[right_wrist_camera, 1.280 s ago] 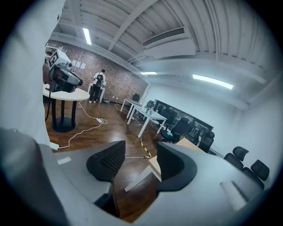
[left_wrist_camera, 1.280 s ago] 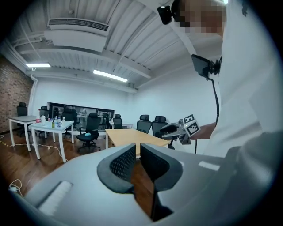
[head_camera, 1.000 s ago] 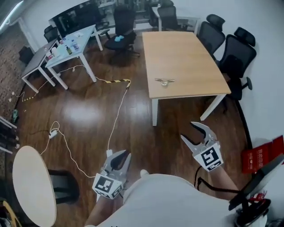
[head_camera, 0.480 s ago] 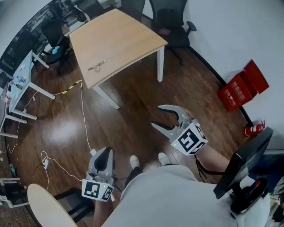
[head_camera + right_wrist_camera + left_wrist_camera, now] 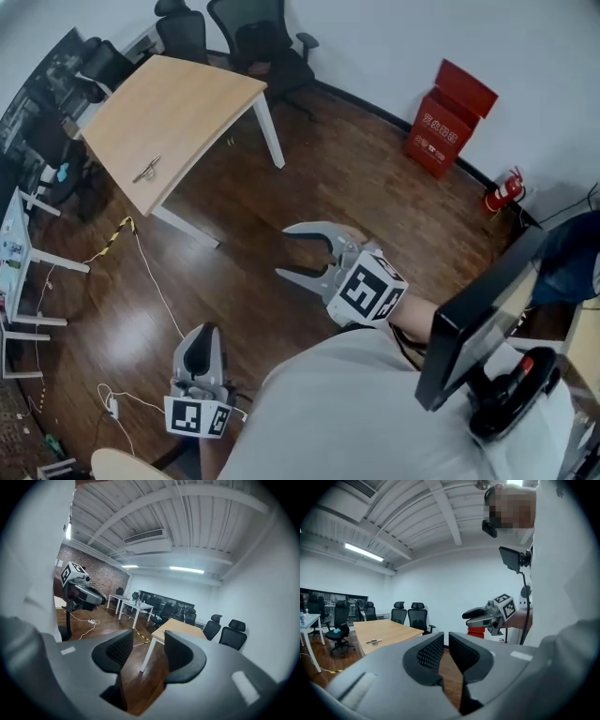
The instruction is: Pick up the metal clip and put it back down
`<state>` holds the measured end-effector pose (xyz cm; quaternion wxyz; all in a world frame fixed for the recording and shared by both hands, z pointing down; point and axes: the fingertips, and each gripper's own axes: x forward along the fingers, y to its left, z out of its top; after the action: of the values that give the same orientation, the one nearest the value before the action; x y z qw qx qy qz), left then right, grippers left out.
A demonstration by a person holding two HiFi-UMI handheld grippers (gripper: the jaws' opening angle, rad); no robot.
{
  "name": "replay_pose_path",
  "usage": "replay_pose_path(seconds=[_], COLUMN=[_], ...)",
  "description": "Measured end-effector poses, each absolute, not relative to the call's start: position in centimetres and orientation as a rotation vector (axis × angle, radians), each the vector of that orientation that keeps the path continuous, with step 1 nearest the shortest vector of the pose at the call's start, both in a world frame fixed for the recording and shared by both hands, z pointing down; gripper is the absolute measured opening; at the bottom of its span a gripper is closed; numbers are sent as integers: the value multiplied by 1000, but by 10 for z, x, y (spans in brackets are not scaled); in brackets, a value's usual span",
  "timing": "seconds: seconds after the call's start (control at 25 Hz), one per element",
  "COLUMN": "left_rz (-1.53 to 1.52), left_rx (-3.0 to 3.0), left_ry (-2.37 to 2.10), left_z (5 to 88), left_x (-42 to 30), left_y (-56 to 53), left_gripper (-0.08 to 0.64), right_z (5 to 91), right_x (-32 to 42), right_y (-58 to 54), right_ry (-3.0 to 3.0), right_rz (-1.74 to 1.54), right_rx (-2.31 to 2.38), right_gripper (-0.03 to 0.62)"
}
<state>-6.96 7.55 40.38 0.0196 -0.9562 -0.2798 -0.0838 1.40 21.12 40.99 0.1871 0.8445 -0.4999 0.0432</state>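
Note:
The metal clip point(image 5: 145, 172) lies near the front edge of the light wooden table point(image 5: 178, 103) at the upper left of the head view. It also shows small on the table point(image 5: 389, 631) as the clip point(image 5: 373, 641) in the left gripper view. Both grippers hang over the floor, far from the table. My right gripper point(image 5: 281, 252) is at mid-frame, open and empty. My left gripper point(image 5: 201, 331) is low at the left, its jaws shut with only a slit and nothing in them. In the right gripper view I see the table point(image 5: 183, 628), but the clip is not discernible.
Black office chairs point(image 5: 253, 42) stand behind the table. A red box point(image 5: 448, 117) and a fire extinguisher point(image 5: 503, 192) sit by the wall at the right. Cables point(image 5: 150, 281) trail over the dark wooden floor. A dark screen point(image 5: 478, 328) is close at the lower right.
The head view has swung right, so the table and clip slid to the upper left. The right gripper now sits at mid-frame, still open. The left stays low and shut.

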Motion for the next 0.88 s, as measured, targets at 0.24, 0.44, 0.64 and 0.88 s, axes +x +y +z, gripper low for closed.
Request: replay_pose_path(seconds=[0.24,0.44,0.64,0.88], left_rz=[-276,-333,-324,-282], left_rx=[-2994,-3033,-2999,-3023], left_ry=[-866,-888,-914,-939], left_z=[423,445,447,445], left_x=[-128,-168,-185,-186], left_y=[32,1,-14,-18], left_gripper=[23,23,23,23], right_z=[410,412,417,419], right_x=[-47,-92,-123,-135], right_y=[170,136,117,112], right_ry=[-1407,-1423,-1431,-1386], right_rz=[136,143,179,182], right_rx=[2344,2310,2288,2260], right_gripper=[206,202,189,155])
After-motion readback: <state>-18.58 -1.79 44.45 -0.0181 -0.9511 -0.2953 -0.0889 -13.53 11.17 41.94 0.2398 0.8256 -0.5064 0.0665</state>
